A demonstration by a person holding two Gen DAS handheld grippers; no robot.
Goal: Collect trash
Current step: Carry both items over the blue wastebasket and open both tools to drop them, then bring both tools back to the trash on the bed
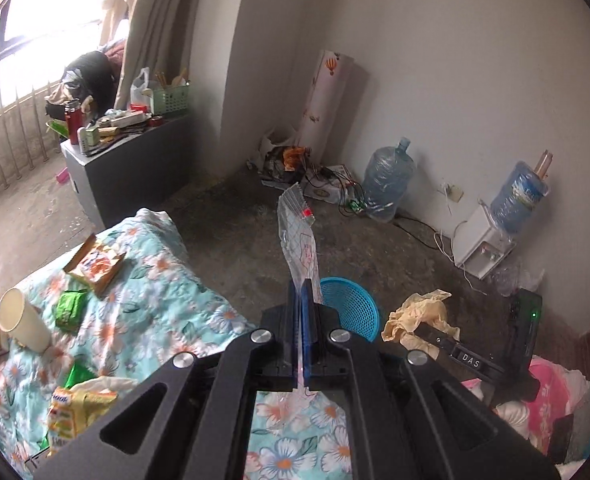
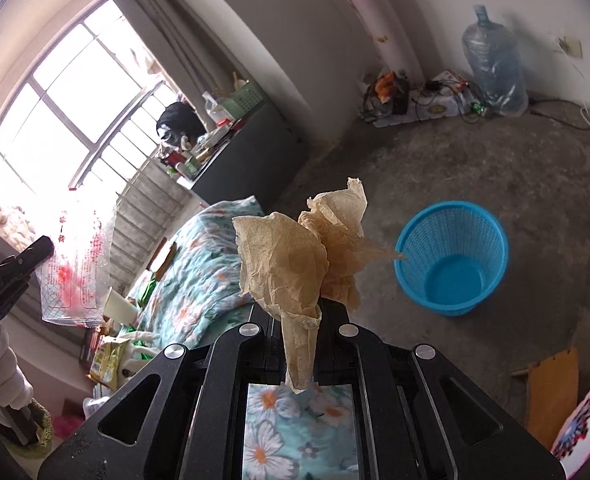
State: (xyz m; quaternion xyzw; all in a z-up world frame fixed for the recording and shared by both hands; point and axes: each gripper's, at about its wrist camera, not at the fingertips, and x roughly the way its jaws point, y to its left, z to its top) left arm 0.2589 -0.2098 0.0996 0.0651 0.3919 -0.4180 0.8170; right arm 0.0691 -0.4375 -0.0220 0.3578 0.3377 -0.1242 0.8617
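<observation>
While both loads hang clear of the bed, I'd line each one up over the round blue plastic mesh basket (image 2: 453, 258) on the concrete floor before letting go; both are light and will flutter, so get low and well inside the rim, then release one at a time.

My left gripper (image 1: 303, 300) is clenched on a crinkly clear plastic wrapper with red print (image 1: 299, 232). Jaws look fully closed, the film pinched thin between the pads and sticking up past the tips. In the left view the basket sits just past those tips, partly hidden by the fingers.

My right gripper (image 2: 301, 312) is clamped on a crumpled tan paper napkin (image 2: 295, 256). Nearly closed, with the wad bunched above the pads and a twisted tail hanging below them. Basket is to its right in that view, near but not yet under the napkin, and looks empty.

More trash left on the floral teal quilt (image 1: 167, 304): a white paper cup (image 1: 23, 320), green foil packets (image 1: 71, 308), a yellow snack bag (image 1: 75, 412).
</observation>
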